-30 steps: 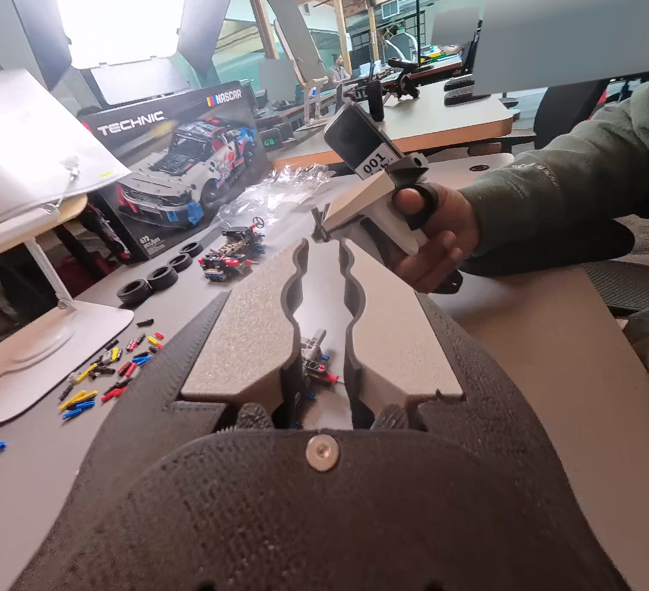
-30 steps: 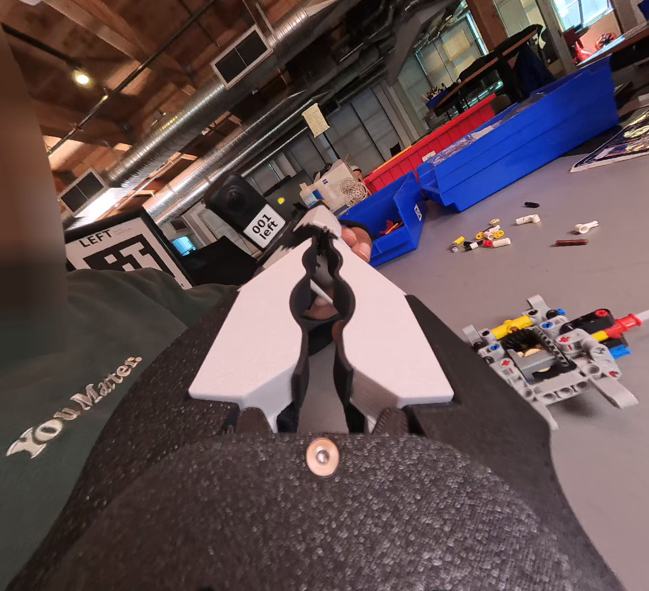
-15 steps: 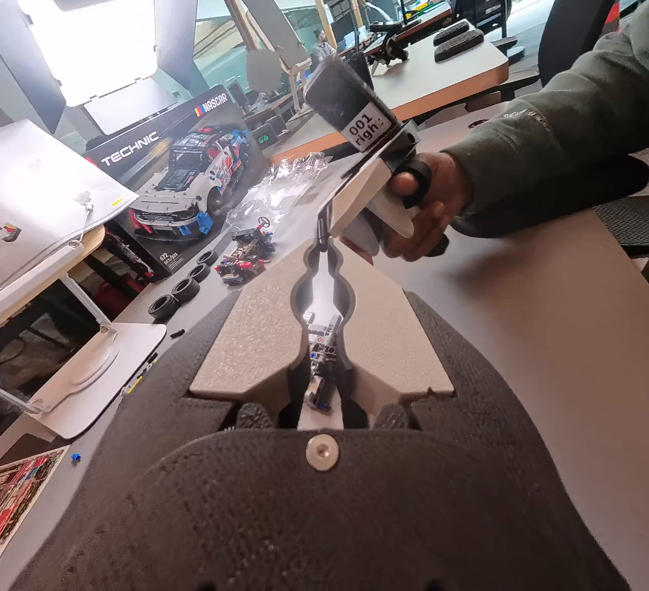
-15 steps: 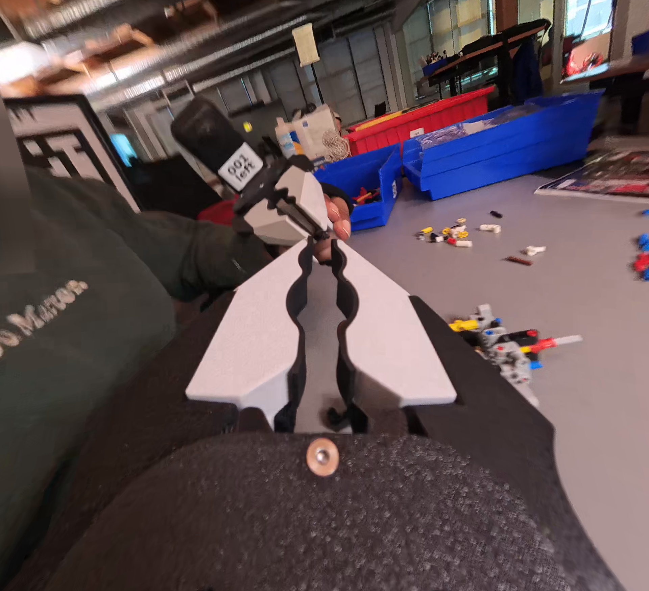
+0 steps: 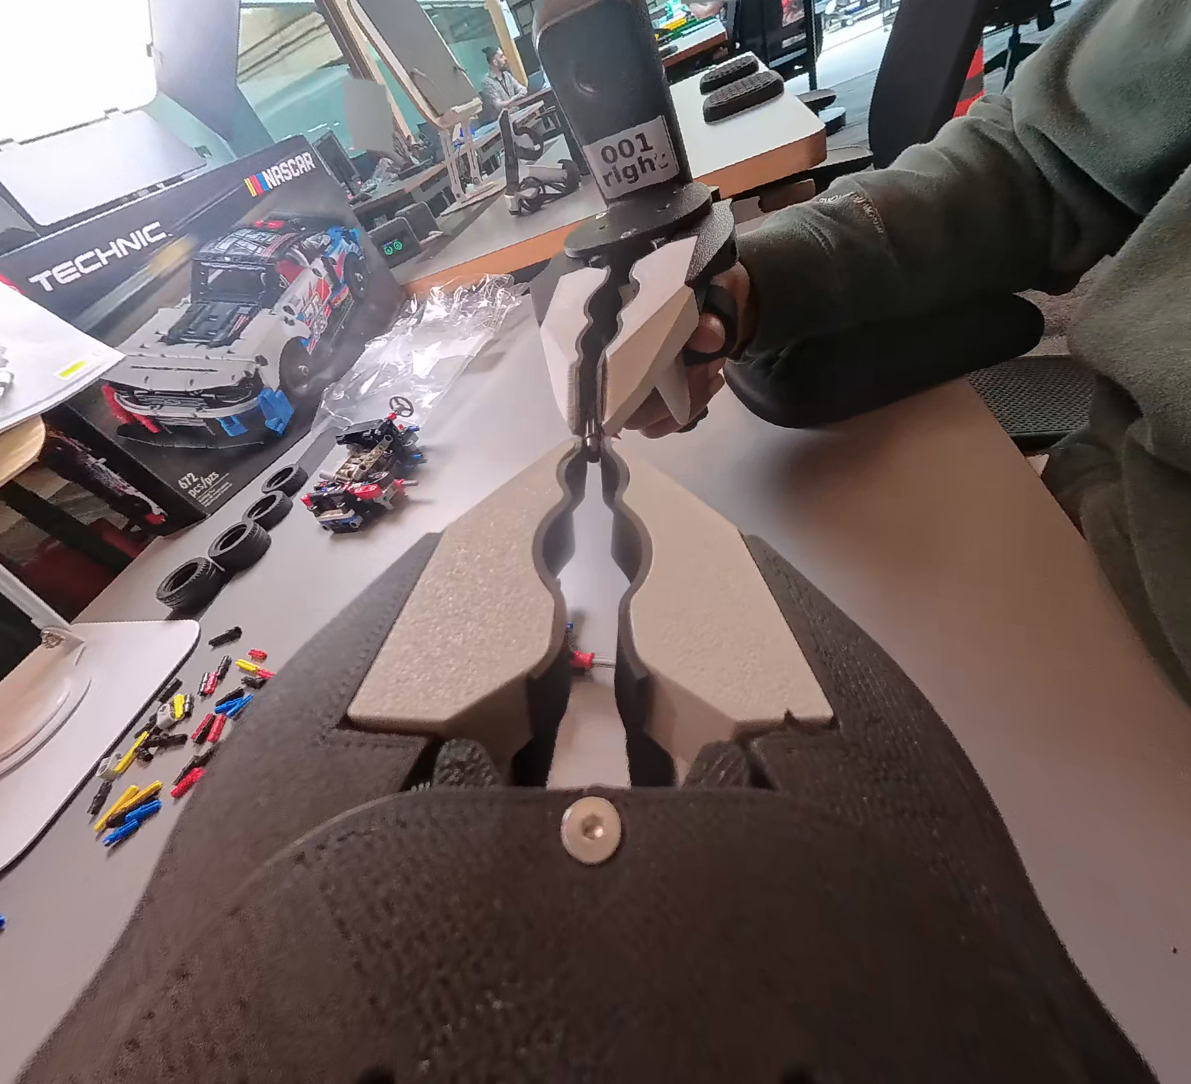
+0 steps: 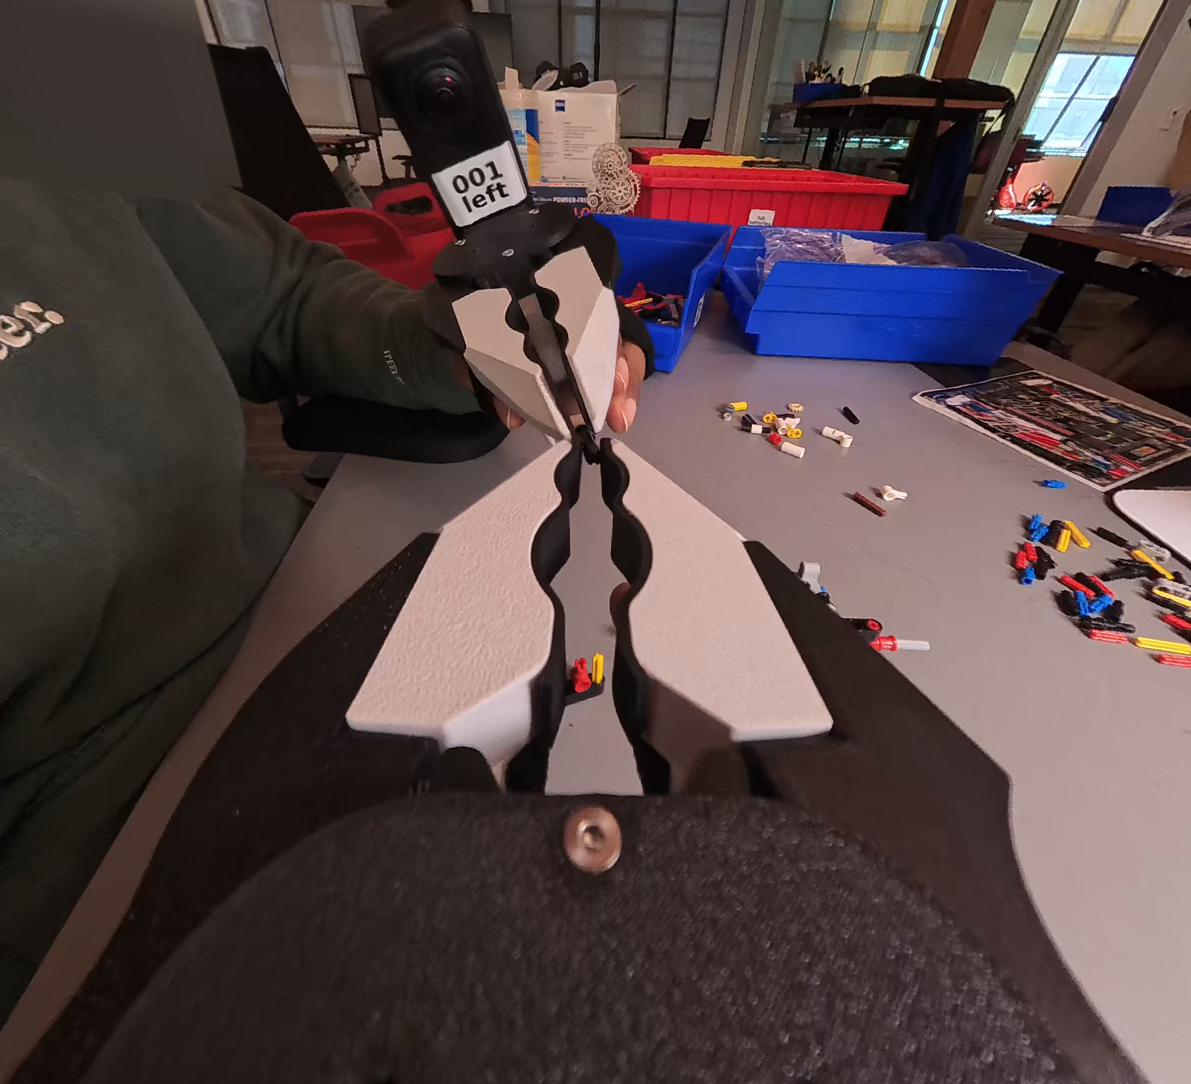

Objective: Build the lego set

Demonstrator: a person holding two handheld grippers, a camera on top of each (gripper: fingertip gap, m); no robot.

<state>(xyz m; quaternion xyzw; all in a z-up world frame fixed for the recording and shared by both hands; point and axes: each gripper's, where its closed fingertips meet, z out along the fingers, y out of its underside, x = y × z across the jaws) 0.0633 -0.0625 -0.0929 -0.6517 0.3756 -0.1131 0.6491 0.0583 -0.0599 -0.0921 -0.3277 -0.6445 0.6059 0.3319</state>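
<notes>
Both sets of jaws meet tip to tip above the grey worktop (image 6: 805, 537), left gripper (image 5: 590, 455) and right gripper (image 6: 590, 447) each pinched nearly closed on one small black pin (image 6: 588, 441) between them. Loose coloured pins (image 6: 1089, 589) lie beyond, blue bins (image 6: 889, 306) farther back.

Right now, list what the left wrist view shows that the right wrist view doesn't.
Left only: car box, four tyres, part-built car, plastic bag. Right only: blue bins, red bin, booklet. Both: grey table, loose pins, and left claw and right claw tip to tip on a small dark piece.
</notes>
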